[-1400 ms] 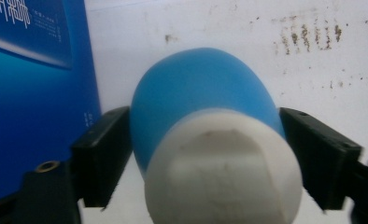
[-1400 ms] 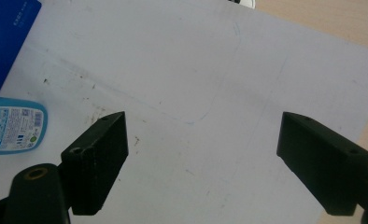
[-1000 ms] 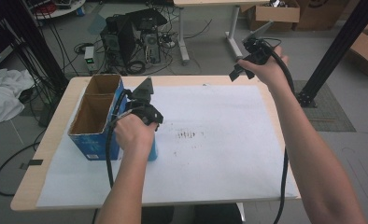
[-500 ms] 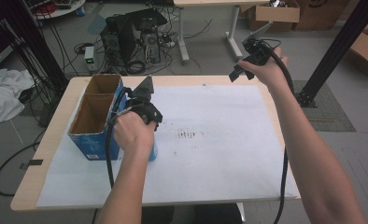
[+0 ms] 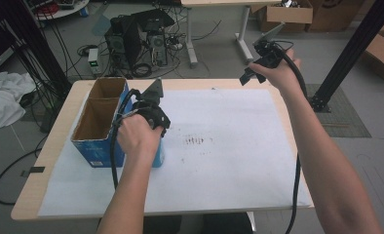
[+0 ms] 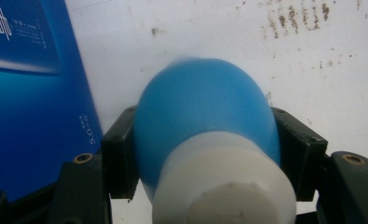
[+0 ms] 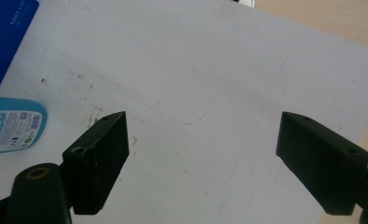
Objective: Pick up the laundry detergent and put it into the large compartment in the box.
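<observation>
A blue bottle [image 6: 205, 107] with a white cap [image 6: 224, 186] sits between the jaws of my left gripper [image 6: 205, 144], which is shut on its body, cap end toward the camera. In the high view the left gripper [image 5: 151, 114] is over the white paper, right beside the blue cardboard box [image 5: 95, 146], and the bottle [image 5: 157, 155] pokes out under the hand. I cannot tell whether the bottle touches the paper. My right gripper [image 5: 258, 66] is raised over the table's far right corner. Its jaws stand wide open in the right gripper view [image 7: 201, 163], with nothing between them.
The box [image 6: 28, 93] is open-topped with two compartments and stands at the table's left. White paper [image 5: 229, 146], with dark specks near its middle, covers most of the wooden table [image 5: 58, 122]. The right gripper view catches the bottle [image 7: 11, 123] at far left. Computers and cables lie on the floor beyond.
</observation>
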### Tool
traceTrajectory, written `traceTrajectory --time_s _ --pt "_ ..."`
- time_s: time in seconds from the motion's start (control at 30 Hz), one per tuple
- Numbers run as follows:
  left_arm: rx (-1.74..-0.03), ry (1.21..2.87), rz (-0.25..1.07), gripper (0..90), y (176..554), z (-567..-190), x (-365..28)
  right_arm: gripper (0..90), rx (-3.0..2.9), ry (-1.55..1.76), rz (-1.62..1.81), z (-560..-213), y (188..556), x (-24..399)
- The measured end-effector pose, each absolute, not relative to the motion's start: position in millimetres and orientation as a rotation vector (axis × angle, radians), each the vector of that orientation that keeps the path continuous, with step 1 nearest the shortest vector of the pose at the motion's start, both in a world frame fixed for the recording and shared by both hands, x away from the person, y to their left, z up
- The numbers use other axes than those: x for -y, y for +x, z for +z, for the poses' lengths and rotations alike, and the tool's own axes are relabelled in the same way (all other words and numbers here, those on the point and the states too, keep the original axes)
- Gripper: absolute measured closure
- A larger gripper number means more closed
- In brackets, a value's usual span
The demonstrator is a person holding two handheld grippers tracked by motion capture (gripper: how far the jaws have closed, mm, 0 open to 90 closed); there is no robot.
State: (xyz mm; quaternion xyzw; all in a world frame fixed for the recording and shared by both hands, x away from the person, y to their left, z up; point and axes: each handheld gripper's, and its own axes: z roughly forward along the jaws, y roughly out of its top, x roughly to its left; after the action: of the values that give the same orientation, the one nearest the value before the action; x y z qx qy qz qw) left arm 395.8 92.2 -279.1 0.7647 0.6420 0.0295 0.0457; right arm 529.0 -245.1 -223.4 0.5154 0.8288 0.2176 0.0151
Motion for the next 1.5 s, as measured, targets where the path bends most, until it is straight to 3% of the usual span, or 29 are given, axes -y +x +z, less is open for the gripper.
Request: traceTrajectory --time_s 0.4,1.13,1.5 --pt "-1.904 2.323 0.072 36.7 395.5 -243.6 -104.9 17.6 -2.571 1.601 0.672 -221.6 528.3 245.7" --pt "-1.803 2.231 0.149 37.4 389.2 -146.0 -134.6 17.8 -2.569 1.602 0.664 -221.4 529.9 245.0" --pt "-1.820 2.171 0.182 37.6 392.1 -116.3 -160.5 18.0 -2.563 1.606 0.661 -221.1 530.5 246.9"
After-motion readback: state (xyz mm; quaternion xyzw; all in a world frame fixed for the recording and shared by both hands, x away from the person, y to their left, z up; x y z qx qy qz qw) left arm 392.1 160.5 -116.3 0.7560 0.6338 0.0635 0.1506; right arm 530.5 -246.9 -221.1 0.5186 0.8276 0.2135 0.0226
